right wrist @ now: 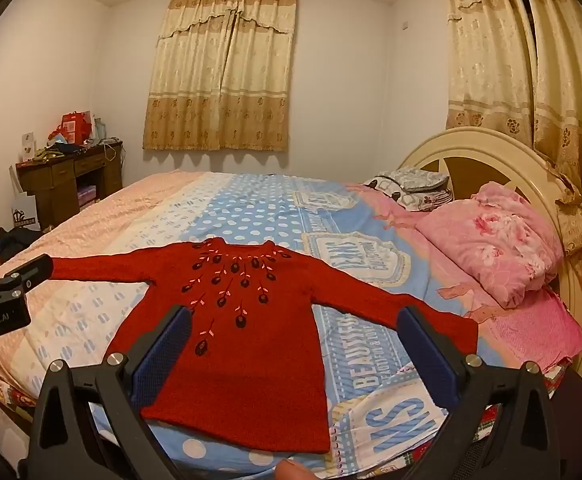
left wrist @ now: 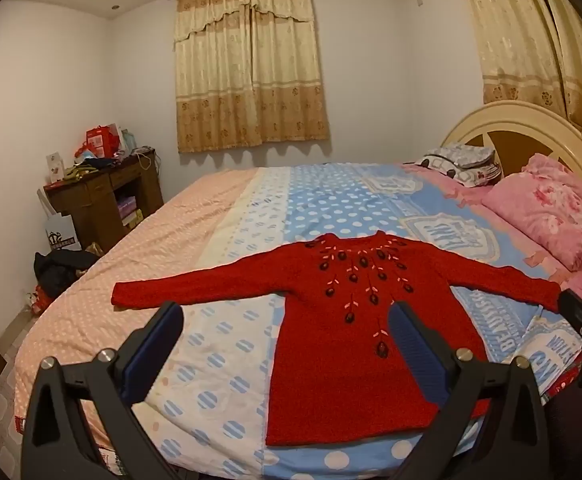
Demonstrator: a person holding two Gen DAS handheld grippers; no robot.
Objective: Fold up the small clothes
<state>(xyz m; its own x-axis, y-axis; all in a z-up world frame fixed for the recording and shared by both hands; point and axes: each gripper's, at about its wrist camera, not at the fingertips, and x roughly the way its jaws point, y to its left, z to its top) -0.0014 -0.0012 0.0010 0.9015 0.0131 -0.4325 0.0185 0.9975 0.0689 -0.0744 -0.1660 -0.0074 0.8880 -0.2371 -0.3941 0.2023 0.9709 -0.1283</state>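
Red knit sweater (left wrist: 347, 344) lay flat on the bed (left wrist: 235, 216), so with left gripper (left wrist: 287, 328) and right gripper (right wrist: 295, 332) both spread wide and empty, I judged pinching a sleeve cuff cleanly best.

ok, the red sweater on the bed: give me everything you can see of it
The red sweater lies flat and face up on the bed cover, unfolded, both long sleeves spread straight out sideways, hem toward the cameras. It looks like a fuzzy knit. Dark embroidered buds with pink leaves fan down from the round neckline. Both grippers, left and right, hover open above it; neither appears to touch it.
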